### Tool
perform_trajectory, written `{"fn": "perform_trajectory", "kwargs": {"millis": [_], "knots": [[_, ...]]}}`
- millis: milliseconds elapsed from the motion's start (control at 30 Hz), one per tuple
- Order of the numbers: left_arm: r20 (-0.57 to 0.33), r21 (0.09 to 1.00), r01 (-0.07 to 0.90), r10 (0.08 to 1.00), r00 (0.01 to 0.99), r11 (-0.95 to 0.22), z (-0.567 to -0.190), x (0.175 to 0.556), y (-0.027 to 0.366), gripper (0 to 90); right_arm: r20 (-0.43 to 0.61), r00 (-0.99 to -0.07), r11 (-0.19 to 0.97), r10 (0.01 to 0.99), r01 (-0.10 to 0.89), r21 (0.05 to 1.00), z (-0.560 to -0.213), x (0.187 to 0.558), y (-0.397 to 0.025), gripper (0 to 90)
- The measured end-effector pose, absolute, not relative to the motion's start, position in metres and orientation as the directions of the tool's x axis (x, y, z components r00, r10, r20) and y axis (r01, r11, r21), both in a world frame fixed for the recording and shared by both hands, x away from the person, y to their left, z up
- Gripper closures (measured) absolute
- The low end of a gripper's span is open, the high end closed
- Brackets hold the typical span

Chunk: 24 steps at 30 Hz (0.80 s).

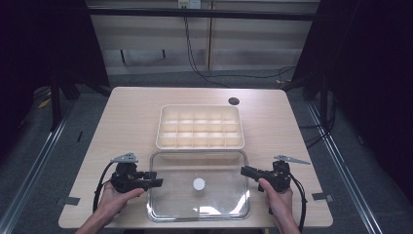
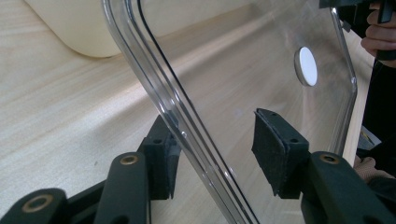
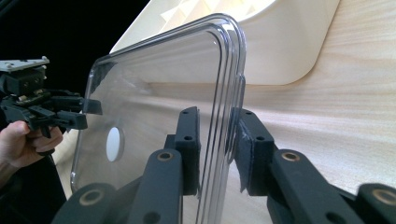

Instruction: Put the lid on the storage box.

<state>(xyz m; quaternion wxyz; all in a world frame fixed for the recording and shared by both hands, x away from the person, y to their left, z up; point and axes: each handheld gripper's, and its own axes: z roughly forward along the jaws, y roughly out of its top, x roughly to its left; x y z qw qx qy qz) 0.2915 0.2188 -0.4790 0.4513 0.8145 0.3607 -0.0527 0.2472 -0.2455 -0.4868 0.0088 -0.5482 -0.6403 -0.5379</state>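
Note:
A clear plastic lid [image 1: 214, 168] with a white round disc [image 1: 198, 184] at its middle lies on the table's near half. Just behind it sits a cream compartment tray [image 1: 199, 145]. My left gripper [image 1: 158, 183] is at the lid's left edge. In the left gripper view it [image 2: 215, 149] is open, its jaws set wide either side of the lid's rim [image 2: 177, 112]. My right gripper [image 1: 245, 170] is at the lid's right edge. In the right gripper view it [image 3: 217, 149] stands shut on the rim [image 3: 229, 84], both pads against it.
A dark round hole [image 1: 234, 101] marks the wooden table [image 1: 131, 122] behind the tray's right corner. Bare wood runs left and right of the tray. Cables trail on the floor beyond the far edge. The tray's rounded wall [image 3: 289, 46] rises close beyond the right gripper.

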Motion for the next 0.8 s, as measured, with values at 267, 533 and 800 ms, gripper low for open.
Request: {"fn": "perform_trajectory", "kwargs": {"millis": [267,533,800], "knots": [[-0.398,0.710,0.623,0.543,0.740,-0.329,-0.476,0.290,0.220,53.7,0.568,-0.413,-0.156,0.712,0.696,0.701,-0.484,0.247,-0.243,71.0],[-0.391,0.728,0.613,0.547,0.740,-0.308,-0.472,0.290,0.221,55.6,0.558,-0.419,-0.156,0.716,0.683,0.713,-0.480,0.247,-0.242,71.1],[-0.369,0.750,0.591,0.553,0.747,-0.297,-0.468,0.288,0.223,56.5,0.540,-0.430,-0.152,0.723,0.664,0.732,-0.474,0.246,-0.240,71.2]]}}
